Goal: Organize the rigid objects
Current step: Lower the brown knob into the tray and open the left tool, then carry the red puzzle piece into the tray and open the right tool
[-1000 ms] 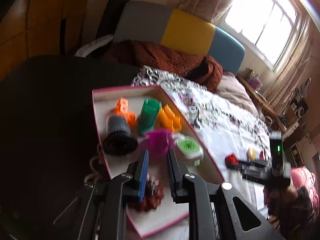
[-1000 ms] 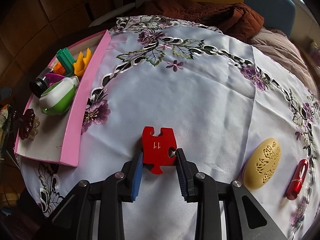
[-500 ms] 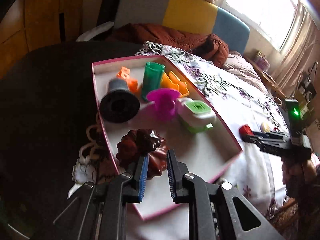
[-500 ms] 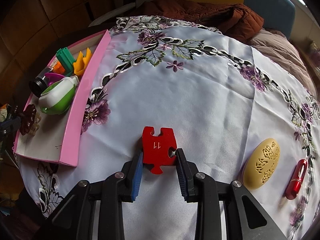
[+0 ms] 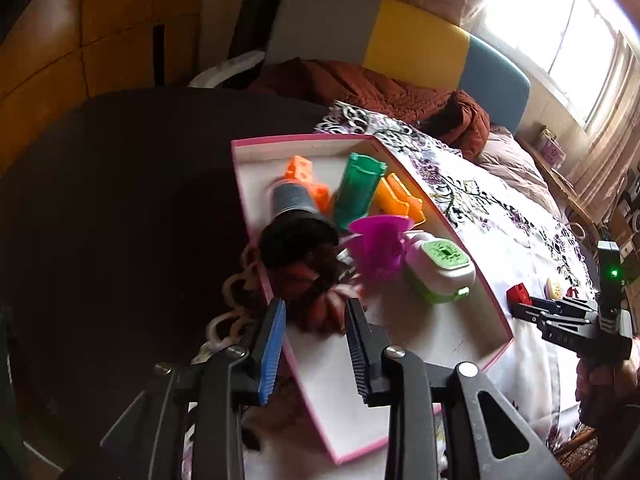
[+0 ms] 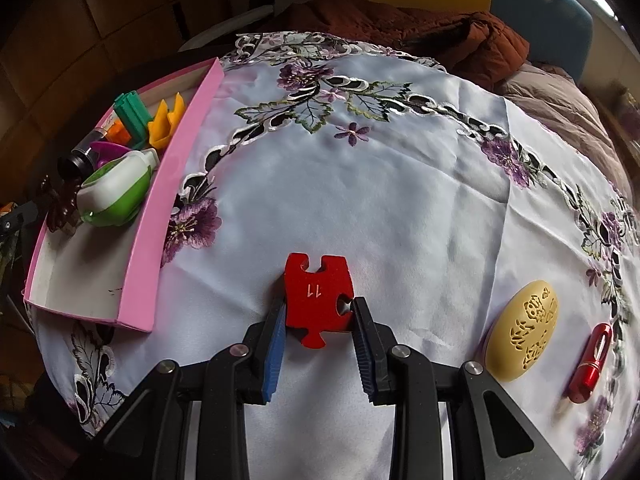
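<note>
Red puzzle piece (image 6: pixel 318 300) sits low centre on the table's cloth (image 6: pixel 380 184), right claw (image 6: pixel 319 326) clamped on its side edges.
It looks light, stiff, flat; edge grip suits it. Left claw (image 5: pixel 316 332) gapes over the pink tray (image 5: pixel 460 240), brown piece (image 5: pixel 320 308) blurred between.

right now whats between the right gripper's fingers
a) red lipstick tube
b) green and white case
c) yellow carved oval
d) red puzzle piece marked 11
d: in the right wrist view the red puzzle piece sits between the fingers of the right gripper, while the yellow carved oval and red lipstick tube lie off to its right on the tablecloth.
</note>
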`<action>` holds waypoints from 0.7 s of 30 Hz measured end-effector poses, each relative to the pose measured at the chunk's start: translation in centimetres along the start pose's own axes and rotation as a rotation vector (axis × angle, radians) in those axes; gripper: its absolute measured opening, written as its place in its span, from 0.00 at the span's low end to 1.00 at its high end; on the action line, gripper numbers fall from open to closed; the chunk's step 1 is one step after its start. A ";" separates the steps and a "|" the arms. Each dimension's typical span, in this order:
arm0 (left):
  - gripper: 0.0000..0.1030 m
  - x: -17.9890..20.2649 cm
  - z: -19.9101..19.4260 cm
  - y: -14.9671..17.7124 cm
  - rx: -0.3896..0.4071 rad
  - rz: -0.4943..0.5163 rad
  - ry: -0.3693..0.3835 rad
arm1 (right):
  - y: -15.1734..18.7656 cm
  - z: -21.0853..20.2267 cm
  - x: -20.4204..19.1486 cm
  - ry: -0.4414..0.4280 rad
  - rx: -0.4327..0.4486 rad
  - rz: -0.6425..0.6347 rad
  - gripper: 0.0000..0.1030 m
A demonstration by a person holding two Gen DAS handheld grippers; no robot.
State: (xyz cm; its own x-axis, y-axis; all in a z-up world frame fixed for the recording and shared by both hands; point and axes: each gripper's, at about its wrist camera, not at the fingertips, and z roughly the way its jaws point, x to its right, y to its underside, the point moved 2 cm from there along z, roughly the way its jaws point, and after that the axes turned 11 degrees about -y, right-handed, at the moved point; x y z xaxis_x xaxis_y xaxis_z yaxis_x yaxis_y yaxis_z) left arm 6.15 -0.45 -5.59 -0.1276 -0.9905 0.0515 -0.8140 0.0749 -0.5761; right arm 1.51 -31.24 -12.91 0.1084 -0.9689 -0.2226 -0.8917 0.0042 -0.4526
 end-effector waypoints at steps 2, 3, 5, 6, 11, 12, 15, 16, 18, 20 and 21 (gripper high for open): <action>0.29 -0.8 -0.6 0.7 -0.005 -0.015 -0.003 | 0.0 0.0 -0.1 0.004 0.001 -0.008 0.31; 0.29 -1.2 -0.9 1.1 -0.006 -0.019 -0.009 | 0.0 0.0 -0.1 0.007 0.002 -0.013 0.31; 0.29 -1.7 -1.3 1.6 -0.006 -0.026 -0.017 | 0.1 0.0 -0.2 0.012 0.004 -0.019 0.31; 0.29 -1.9 -1.5 1.9 -0.004 -0.033 -0.022 | 0.1 0.0 -0.3 0.015 0.006 -0.021 0.31; 0.29 -2.0 -1.9 2.4 -0.005 -0.050 -0.037 | 0.1 0.0 -0.4 0.032 0.012 -0.036 0.31; 0.29 -1.9 -2.0 2.5 -0.003 -0.045 -0.039 | 0.1 0.0 -0.5 0.038 0.014 -0.041 0.31; 0.29 -1.6 -2.2 2.6 0.007 -0.036 -0.061 | 0.1 0.0 -0.5 0.047 0.017 -0.039 0.31; 0.29 -1.5 -2.2 2.7 0.009 -0.033 -0.068 | 0.2 0.1 -0.5 0.052 0.019 -0.039 0.31; 0.31 -1.4 -2.4 2.7 0.017 -0.029 -0.098 | 0.3 0.1 -0.8 0.067 0.024 -0.042 0.31; 0.33 -1.2 -2.5 2.7 0.018 -0.028 -0.098 | 0.4 0.0 -0.8 0.077 0.030 -0.039 0.31; 0.33 -1.2 -2.6 2.7 0.020 -0.031 -0.091 | 0.4 0.0 -0.9 0.083 0.033 -0.034 0.31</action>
State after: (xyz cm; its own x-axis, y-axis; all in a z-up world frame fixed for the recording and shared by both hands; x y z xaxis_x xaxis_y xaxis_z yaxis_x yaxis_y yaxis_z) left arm 2.67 1.26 -5.09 -0.0497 -0.9988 -0.0046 -0.8052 0.0427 -0.5915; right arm 1.09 -30.37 -12.91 0.1009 -0.9857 -0.1350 -0.8729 -0.0226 -0.4873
